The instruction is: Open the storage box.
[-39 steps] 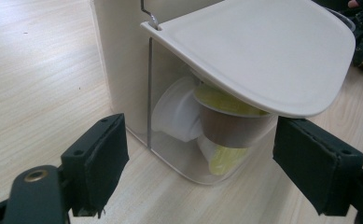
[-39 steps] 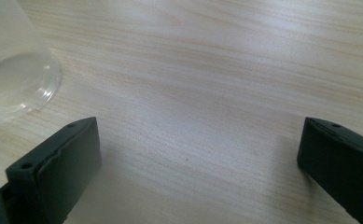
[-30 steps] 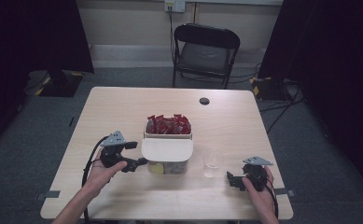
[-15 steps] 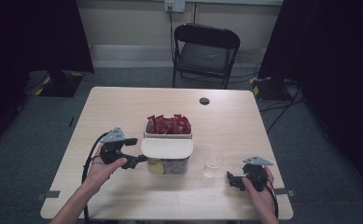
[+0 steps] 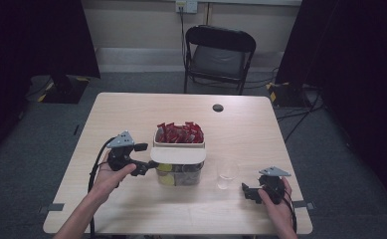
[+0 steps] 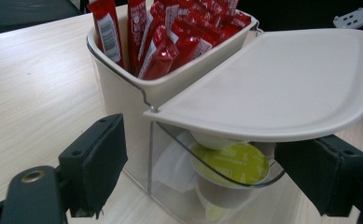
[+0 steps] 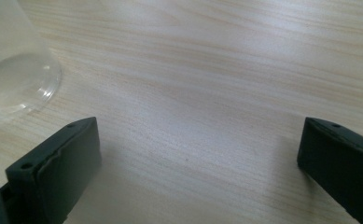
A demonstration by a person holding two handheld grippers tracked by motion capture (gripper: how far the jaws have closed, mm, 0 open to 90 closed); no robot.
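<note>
While my right gripper [image 5: 253, 192] rests spread at the table's [image 5: 131, 109] five o'clock by the clear cup [image 5: 227, 173], my left gripper [image 5: 146, 158] has closed in, jaws spread, on the central capsule dispenser [image 5: 179, 159], likely to grip it.

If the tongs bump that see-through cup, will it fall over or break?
The clear cup stands upright on the table and looks empty, so it is probably light and would likely slide or tip from a small bump. It looks like thin plastic, so it would more likely dent than shatter. Once on its side, it may roll.
</note>
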